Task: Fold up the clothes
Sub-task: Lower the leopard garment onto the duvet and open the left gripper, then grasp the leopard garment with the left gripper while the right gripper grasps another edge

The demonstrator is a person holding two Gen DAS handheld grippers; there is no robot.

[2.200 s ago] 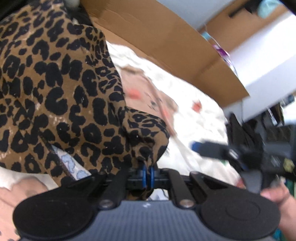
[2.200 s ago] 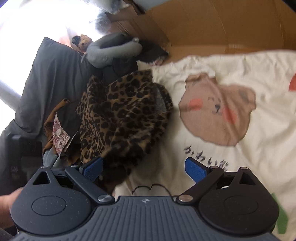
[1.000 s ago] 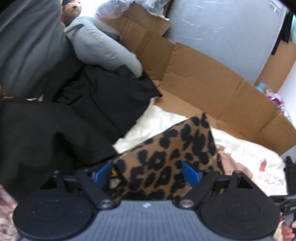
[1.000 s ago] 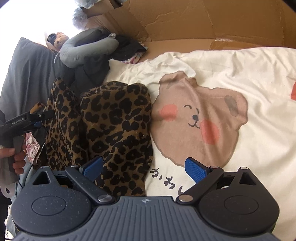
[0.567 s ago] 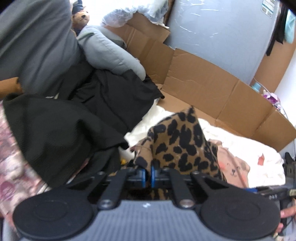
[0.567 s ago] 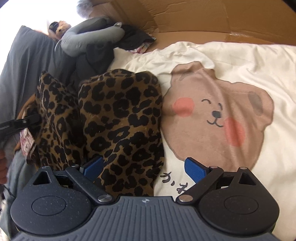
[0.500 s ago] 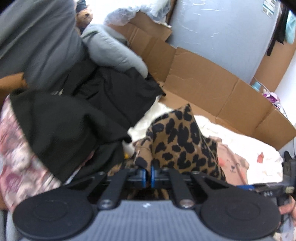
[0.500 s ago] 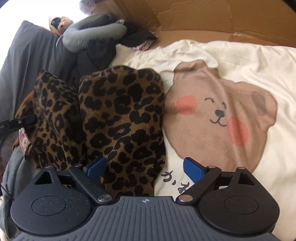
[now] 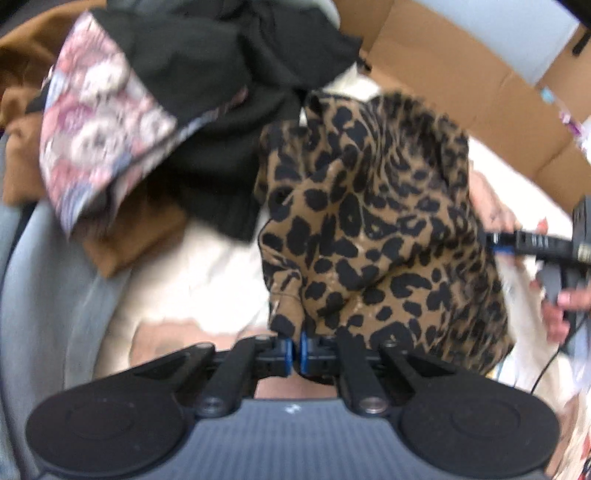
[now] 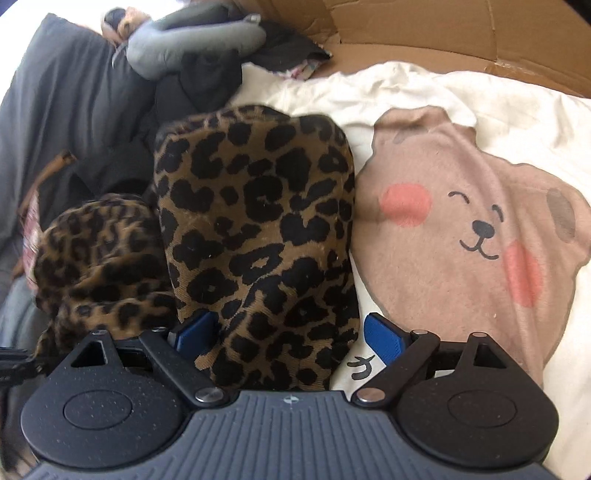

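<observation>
Folding barely begun: left gripper [image 9: 294,349] pinches the bunched leopard-print garment [image 9: 373,229] at lower centre; right gripper [image 10: 286,334], spread and closing, straddles it unclamped

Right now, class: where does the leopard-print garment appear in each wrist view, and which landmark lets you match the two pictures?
Left wrist view: the leopard-print garment fills centre-right, one edge pinched in the shut left tool.
Right wrist view: it fills centre-left, running down between the right tool's open blue pads.
Shared landmark: the brown cardboard wall along the top.
</observation>
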